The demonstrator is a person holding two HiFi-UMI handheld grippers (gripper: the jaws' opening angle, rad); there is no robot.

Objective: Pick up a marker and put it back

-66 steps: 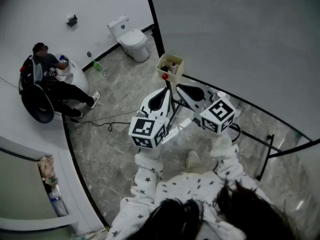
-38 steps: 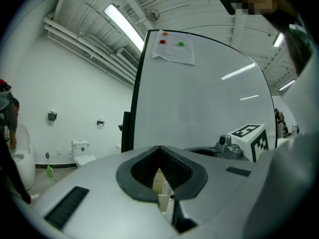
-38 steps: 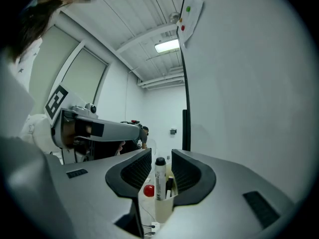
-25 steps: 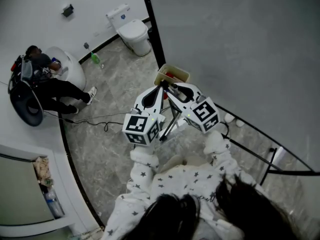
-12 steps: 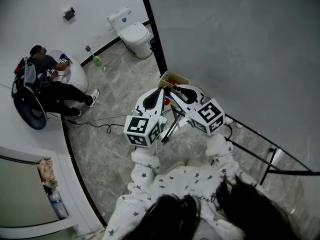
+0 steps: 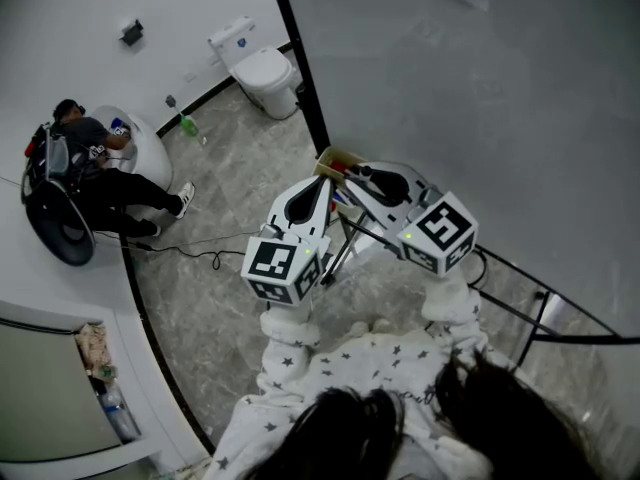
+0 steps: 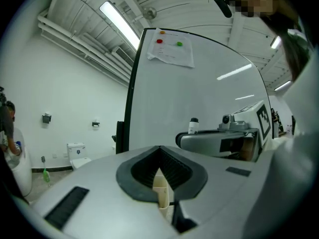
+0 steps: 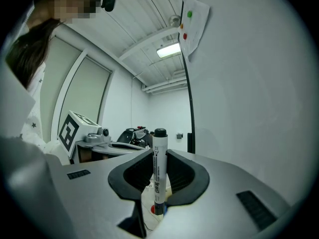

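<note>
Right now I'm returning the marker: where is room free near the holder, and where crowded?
Crowded at the holder: the left claw clamps its wall, the right claw holds the marker over a red cap. Bare: marble floor between toilet and cable.

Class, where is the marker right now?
In the right gripper view the marker stands upright, cap up, clamped in the right gripper's fingers, just above the box the left gripper grips.
</note>
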